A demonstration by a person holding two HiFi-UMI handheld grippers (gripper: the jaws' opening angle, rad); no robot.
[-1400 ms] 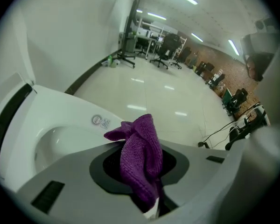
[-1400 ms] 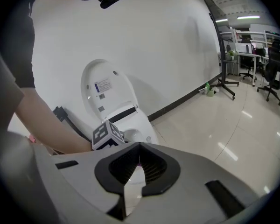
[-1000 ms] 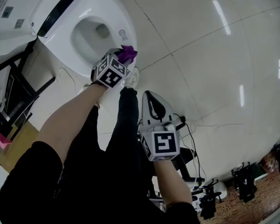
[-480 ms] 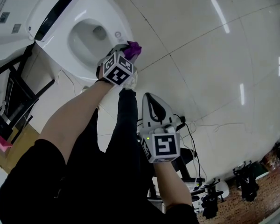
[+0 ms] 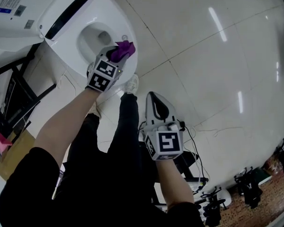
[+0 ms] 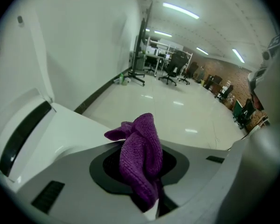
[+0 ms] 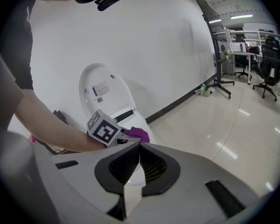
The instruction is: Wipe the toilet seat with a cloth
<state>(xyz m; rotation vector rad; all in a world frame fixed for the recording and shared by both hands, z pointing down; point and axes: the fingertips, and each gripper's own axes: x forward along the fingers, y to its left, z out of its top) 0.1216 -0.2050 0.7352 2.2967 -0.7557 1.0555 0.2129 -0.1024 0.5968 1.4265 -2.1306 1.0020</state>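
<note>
Left gripper (image 5: 115, 56) jaws pinch the purple cloth (image 5: 122, 49) by a bunched fold at the toilet seat (image 5: 75, 60) rim; it looks soft, light and floppy, so a deep grip suits, while right gripper (image 7: 139, 146) jaws are pressed together, empty.

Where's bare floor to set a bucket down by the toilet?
The shiny floor right of the toilet in the head view is bare. Crowded: the black frame on the toilet's left, and the cables and stands at lower right.

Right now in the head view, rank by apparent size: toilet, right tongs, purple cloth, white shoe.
1. toilet
2. right tongs, though they sit nearer the camera, which inflates them
3. purple cloth and white shoe: they look about alike, so not ranked
</note>
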